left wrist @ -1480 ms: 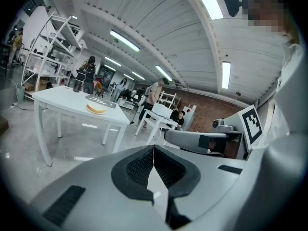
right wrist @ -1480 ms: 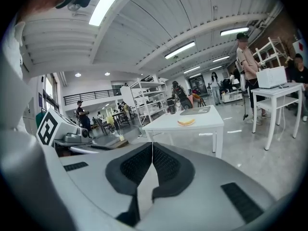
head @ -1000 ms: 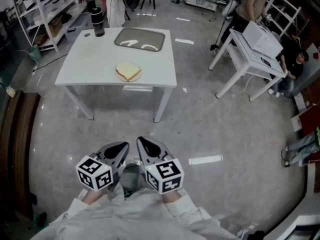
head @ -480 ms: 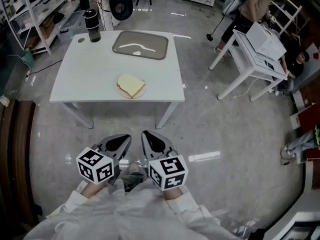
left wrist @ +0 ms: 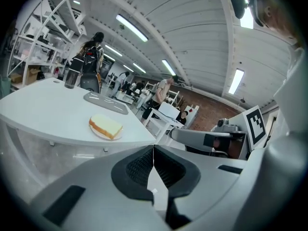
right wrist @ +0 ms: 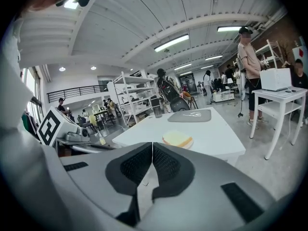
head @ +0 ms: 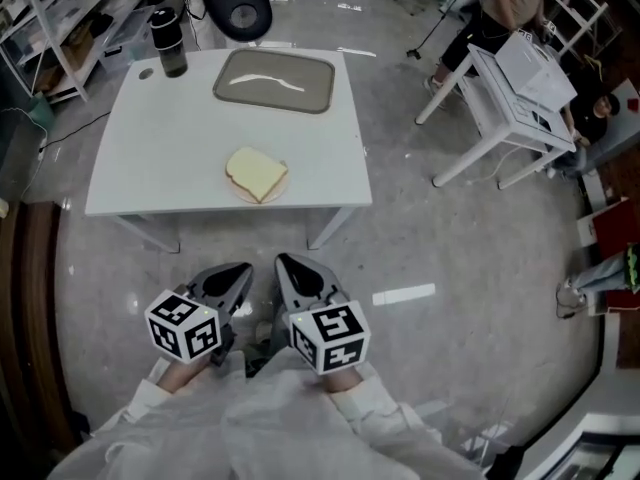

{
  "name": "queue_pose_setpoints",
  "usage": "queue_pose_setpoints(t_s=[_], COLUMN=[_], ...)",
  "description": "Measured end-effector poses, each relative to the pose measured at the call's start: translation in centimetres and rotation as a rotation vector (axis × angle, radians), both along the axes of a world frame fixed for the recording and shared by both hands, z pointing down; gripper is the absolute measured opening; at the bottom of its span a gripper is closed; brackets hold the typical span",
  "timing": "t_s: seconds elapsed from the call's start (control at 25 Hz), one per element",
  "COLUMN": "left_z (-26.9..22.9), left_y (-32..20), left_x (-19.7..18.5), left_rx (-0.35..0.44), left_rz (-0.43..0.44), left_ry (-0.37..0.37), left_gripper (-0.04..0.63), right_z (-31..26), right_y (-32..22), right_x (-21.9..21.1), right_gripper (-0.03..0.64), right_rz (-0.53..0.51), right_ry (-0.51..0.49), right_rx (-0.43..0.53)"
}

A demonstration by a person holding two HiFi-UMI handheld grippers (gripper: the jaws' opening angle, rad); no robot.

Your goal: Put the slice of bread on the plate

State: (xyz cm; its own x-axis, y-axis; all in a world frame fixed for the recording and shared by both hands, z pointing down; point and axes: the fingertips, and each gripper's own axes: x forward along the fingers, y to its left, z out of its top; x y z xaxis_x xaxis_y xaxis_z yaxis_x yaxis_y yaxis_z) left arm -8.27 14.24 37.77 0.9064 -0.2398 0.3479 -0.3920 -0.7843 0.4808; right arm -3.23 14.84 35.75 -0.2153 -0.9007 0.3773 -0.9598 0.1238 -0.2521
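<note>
**Bread already lying on the plate, both grippers shut and empty**

The left gripper and the right gripper are being held low and close to the body, well apart from the table. In each gripper view the ribbed pads are being pressed together along a thin seam. Nothing is being gripped by either.

The slice of bread is being carried by the plate, which is standing near the front edge of the table. By the look of it, the placing is either done or is being set up afresh.

If the slice is being gone for, the table is being approached first, and the jaws are best being opened before the bread is reached. A soft slice is being crushed easily, so a light pinch across the crust is judged wise. The plate is being put at risk of a push toward the near edge, so a descent from above is preferred.

Counted: one slice and one plate are being shown. One grey tray and one dark tumbler are being seen at the far side. Two grippers are being held.
</note>
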Motion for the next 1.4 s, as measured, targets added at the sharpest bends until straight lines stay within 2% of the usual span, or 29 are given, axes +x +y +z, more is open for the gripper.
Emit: queue_pose_setpoints(t_s=[0.16,0.36,0.8,0.96,1.16,1.4], left_z=[0.7,0.8,0.7,1.2,1.5,2.6], left_y=[-2.7,-6.6,-15.3,-17.6,-20.3,-20.7], left_x=[0.6,2.2,7.5,9.1,10.4,10.3], left_rx=[-0.011,-0.019,-0.025,-0.031,-0.062,-0.104], left_rz=[-0.023,-0.059,-0.134,-0.160,-0.241,-0.295], left_ry=[-0.016,-0.003,0.003,-0.001,0.010,-0.007], left_gripper=[0.009,0.009,0.009,0.009,0.009,0.009], right_z=[0.5,1.0,1.6,2.2,2.9,4.2], right_y=[-2.7,-6.7,-15.2,-17.8,-20.2,-20.8], right_x=[1.3,3.2,9.4,10.4,12.0,12.2], right_gripper=[0.015,0.015,0.015,0.015,0.015,0.015], right_rz=[-0.014,-0.039,-0.103,-0.167,-0.216,-0.257], right_ry=[0.000,-0.003,-0.010,-0.032,-0.050,-0.068], right_rx=[-0.008,-0.013,-0.041,-0.048,-0.065,-0.108])
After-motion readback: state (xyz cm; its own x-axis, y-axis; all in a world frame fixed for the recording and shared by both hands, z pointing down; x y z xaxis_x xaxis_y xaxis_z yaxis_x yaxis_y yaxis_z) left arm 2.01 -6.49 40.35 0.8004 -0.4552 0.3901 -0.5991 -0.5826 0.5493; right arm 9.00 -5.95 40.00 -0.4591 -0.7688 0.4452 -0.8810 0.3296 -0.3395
